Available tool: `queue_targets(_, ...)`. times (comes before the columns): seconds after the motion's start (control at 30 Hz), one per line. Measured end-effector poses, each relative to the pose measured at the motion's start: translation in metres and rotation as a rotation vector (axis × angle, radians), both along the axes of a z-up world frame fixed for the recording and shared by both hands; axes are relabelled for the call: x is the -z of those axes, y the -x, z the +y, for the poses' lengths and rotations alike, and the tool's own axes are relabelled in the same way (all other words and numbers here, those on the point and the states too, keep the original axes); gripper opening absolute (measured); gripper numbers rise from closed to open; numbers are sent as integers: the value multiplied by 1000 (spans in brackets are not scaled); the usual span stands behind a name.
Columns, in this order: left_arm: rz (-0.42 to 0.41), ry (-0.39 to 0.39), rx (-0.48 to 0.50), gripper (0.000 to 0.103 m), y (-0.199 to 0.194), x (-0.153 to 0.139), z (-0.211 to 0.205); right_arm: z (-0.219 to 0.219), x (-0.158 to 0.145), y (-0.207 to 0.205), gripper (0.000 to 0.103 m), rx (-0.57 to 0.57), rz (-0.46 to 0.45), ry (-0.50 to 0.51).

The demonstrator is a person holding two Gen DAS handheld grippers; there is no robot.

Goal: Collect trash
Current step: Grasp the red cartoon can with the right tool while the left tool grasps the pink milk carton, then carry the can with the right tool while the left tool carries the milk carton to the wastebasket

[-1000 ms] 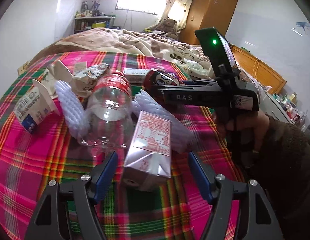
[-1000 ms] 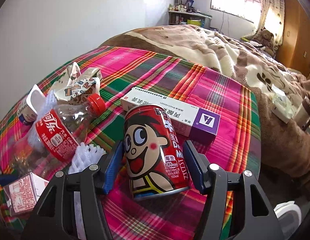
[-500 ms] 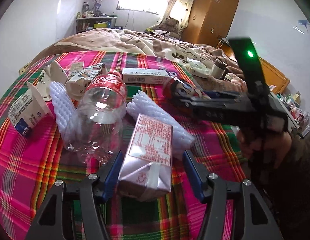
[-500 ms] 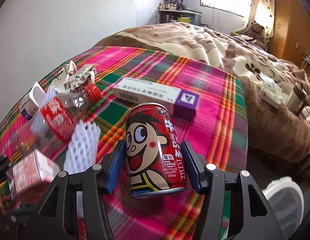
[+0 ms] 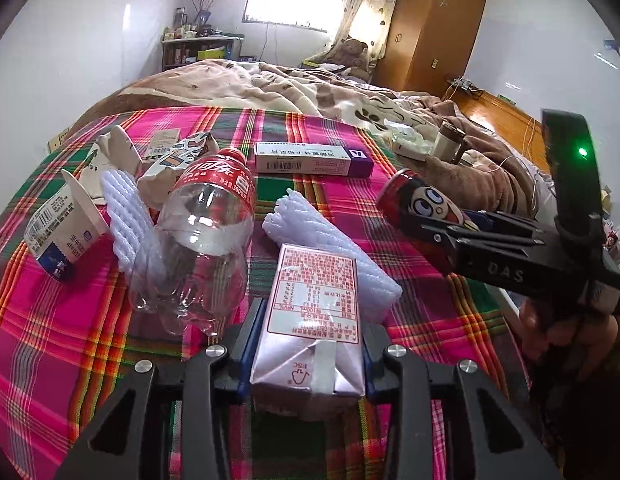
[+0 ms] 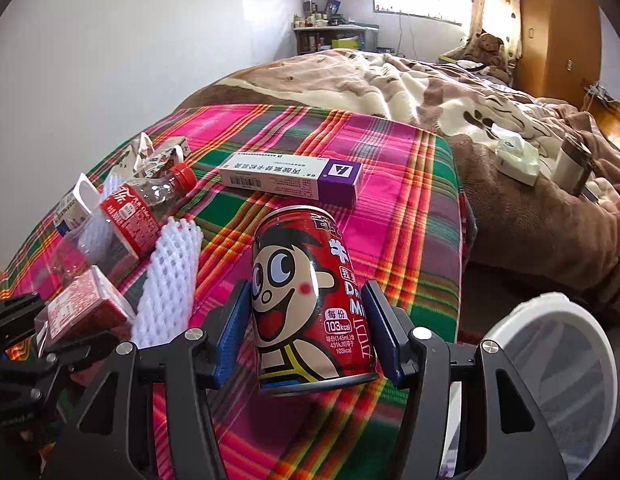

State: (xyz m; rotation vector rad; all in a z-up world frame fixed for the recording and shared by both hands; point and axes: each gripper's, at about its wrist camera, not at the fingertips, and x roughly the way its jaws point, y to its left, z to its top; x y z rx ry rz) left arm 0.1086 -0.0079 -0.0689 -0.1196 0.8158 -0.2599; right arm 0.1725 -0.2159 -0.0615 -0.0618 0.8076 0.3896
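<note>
Bottle [image 5: 201, 232] lying on the cloth [image 5: 49, 332] at ten o'clock of the carton [image 5: 310, 320], foam sleeve [image 5: 330, 248] just behind the carton, box [image 5: 310, 159] at twelve, can [image 5: 422, 208] at two.

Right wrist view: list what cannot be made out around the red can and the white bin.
- White bin: cut off by the frame edge and the right tool; contents unseen.
- Red can: its base is tilted away; whether it is empty cannot be told.
- Drink carton: half hidden behind the left tool, whose pads have just closed on it.
</note>
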Motion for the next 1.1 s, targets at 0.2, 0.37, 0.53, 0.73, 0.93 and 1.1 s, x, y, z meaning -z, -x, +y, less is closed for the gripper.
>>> queue_targets(0.2,-33,-3,8,39,16,-11,-3,-10,-6,21,58,26,-22,-50)
queue_targets(0.37,-75,-3,14,39,28,-28,-5,-18,-15,38,58,46,-48,-87)
queue_targets(0.53,-112,-2,20,39,36,-43,-11,-24,-25,54,58,59,-79,-116)
queue_targets(0.73,-159,-5,46,39,45,-61,-21,-39,-36,73,58,97,-111,-138)
queue_targets(0.93,-199,-23,81,39,45,-74,-44,-64,-47,89,58,175,-152,-135)
queue_targets(1.1,-215,-20,137,39,41,-81,-72,-88,-55,99,58,252,-185,-122)
